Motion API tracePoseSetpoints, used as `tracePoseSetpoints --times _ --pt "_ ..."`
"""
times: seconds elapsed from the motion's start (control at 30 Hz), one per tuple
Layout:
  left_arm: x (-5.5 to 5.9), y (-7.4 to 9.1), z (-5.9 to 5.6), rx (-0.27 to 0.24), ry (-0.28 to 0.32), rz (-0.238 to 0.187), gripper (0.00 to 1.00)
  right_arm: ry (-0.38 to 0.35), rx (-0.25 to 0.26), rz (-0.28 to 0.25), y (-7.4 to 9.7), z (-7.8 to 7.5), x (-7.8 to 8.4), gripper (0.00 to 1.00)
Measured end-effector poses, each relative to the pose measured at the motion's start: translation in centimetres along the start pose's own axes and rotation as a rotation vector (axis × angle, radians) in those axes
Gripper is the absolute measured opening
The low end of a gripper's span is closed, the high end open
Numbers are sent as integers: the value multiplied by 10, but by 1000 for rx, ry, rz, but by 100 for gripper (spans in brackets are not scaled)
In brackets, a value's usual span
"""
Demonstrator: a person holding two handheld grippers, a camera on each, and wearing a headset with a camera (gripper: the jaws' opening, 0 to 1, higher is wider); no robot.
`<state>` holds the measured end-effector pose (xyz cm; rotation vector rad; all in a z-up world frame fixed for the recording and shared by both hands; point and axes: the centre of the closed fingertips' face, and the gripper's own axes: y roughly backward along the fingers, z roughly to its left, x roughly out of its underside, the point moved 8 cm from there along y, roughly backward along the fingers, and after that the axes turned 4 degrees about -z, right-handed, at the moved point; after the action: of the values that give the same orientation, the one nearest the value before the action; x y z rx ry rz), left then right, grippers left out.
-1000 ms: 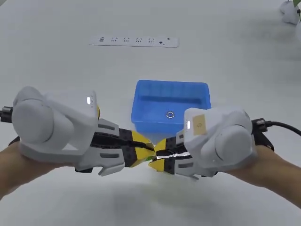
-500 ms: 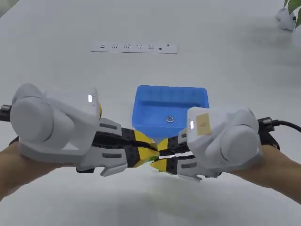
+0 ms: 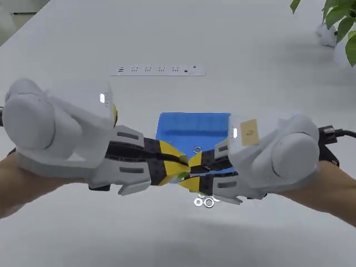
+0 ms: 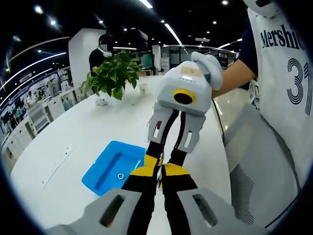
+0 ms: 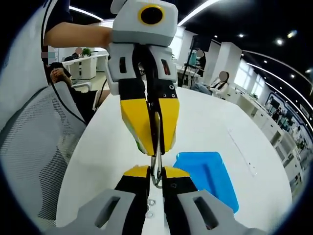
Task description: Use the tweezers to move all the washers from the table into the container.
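1. Tongs: the left tongs (image 3: pixel 179 168) and the right tongs (image 3: pixel 196 171) meet tip to tip above the white surface (image 3: pixel 250 67), at the near edge of the blue container (image 3: pixel 189 125).
2. Tweezers: in the right gripper view the tweezers (image 5: pixel 155 161) run as a thin metal strip from the left tongs (image 5: pixel 154 147) into the right tongs (image 5: pixel 155 172). Both sets of jaws stand narrow and are pressed onto the tweezers.
3. Washers on the surface: 2 washers (image 3: pixel 199 202) lie side by side beneath the right tongs, outside the container and just beside its near wall. They are apart from the tweezers.
4. Container: the blue container (image 4: pixel 98 177) holds 1 washer (image 4: pixel 120 175), which lies flat on its floor.
5. A white power strip (image 3: pixel 157 69) lies well beyond the container.
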<state>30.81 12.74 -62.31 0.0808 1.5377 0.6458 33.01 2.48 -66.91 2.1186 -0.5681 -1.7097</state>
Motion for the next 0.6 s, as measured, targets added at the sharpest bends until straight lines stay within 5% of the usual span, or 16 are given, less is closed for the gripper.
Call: tracePoseSetpoints --times 0.37,0.6 --pt "-21 0 38 -26 -57 -46 7 53 59 0 5 -43 -15 10" --pt "-16 -2 61 -38 -56 -36 7 65 57 8 -8 -63 -13 10"
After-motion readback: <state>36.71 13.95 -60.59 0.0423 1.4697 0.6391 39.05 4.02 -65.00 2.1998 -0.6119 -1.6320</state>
